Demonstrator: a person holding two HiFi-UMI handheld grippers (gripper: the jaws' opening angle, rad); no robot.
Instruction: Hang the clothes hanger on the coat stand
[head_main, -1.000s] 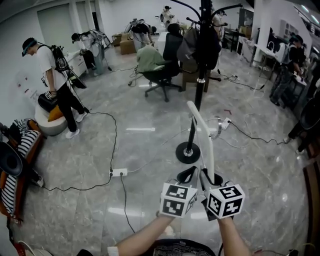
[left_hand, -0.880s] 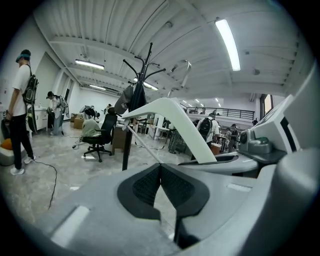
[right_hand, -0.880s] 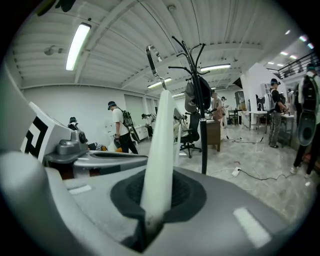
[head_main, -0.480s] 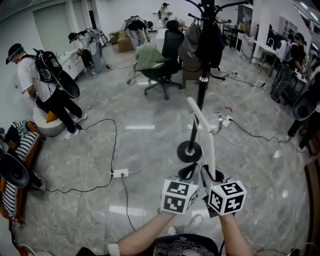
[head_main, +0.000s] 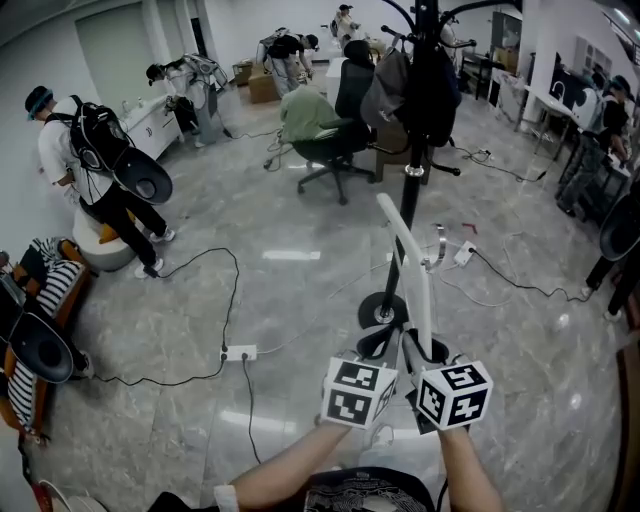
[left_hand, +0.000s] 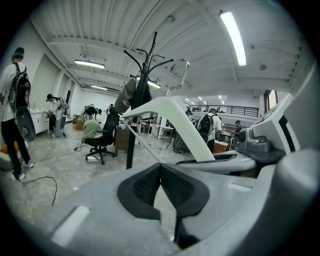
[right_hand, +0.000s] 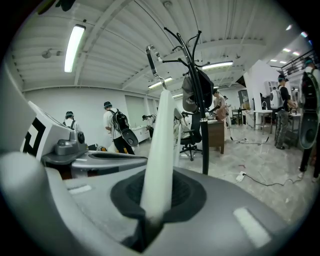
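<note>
A white plastic clothes hanger (head_main: 412, 268) with a metal hook (head_main: 437, 246) stands up from my right gripper (head_main: 418, 350), which is shut on the end of one arm. In the right gripper view the hanger (right_hand: 161, 145) rises from between the pads, its hook (right_hand: 152, 57) at the top. My left gripper (head_main: 376, 346) is beside it, shut and empty; its pads (left_hand: 150, 182) meet at the tips. The black coat stand (head_main: 410, 190) is just ahead, its round base (head_main: 383, 310) on the floor. Dark bags and clothes (head_main: 415, 80) hang on its upper branches (right_hand: 187, 40).
An office chair (head_main: 335, 140) with a green garment stands behind the stand. Cables and a power strip (head_main: 240, 352) lie on the marble floor at left, another strip (head_main: 463, 253) to the stand's right. A person with a backpack (head_main: 95, 160) is at left, others at right (head_main: 590, 120).
Both grippers and the hanger have come closer to the coat stand, which looms larger. The person at left has walked a little to the right.
</note>
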